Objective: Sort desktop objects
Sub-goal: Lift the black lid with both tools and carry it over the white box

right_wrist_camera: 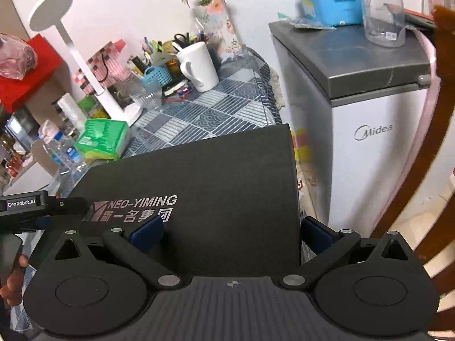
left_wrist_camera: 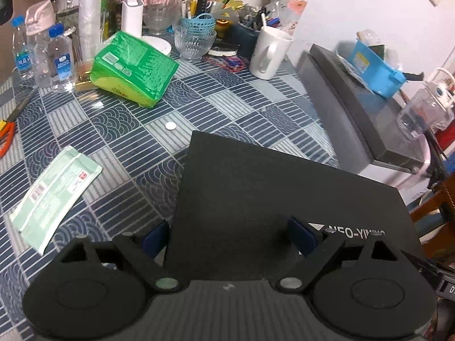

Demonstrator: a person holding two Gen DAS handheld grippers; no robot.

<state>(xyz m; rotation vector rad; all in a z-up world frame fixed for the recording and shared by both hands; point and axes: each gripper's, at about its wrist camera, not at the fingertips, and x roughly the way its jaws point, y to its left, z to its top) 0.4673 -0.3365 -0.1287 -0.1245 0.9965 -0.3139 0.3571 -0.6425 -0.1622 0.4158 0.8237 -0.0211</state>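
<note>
The left tongs (left_wrist_camera: pixel 227 238) stand spread wide, one blue pad (left_wrist_camera: pixel 155 238) off the left edge of a black notebook (left_wrist_camera: pixel 256 199) and the other over its cover near the printed logo; whether either pad touches it cannot be told. The right tongs (right_wrist_camera: pixel 231 233) are likewise spread across the same black notebook (right_wrist_camera: pixel 213 184), their left pad over the cover beside the white lettering, their right pad just past its right edge. In the right wrist view the left tongs' body enters at the far left with a person's fingers (right_wrist_camera: pixel 15 281) below it.

The notebook sits over the near right part of the table (left_wrist_camera: pixel 119 119), which carries a blue patterned cloth. On the cloth lie a pale green packet (left_wrist_camera: pixel 54 193) at the left, a green tissue pack (left_wrist_camera: pixel 133 68) farther back, and a small white disc (left_wrist_camera: pixel 170 126) between them. Water bottles (left_wrist_camera: pixel 61 56) stand at the left rear; glass bowls (left_wrist_camera: pixel 193 42), a white mug (left_wrist_camera: pixel 270 52), a white lamp (right_wrist_camera: pixel 85 65) and pen holders crowd the back against the wall.

To the right of the table stands a small white fridge (right_wrist_camera: pixel 369 142) with a grey top carrying a blue box (right_wrist_camera: pixel 330 5) and a clear jar (right_wrist_camera: pixel 382 11). The middle of the cloth is open; the notebook's right edge hangs close to the fridge side.
</note>
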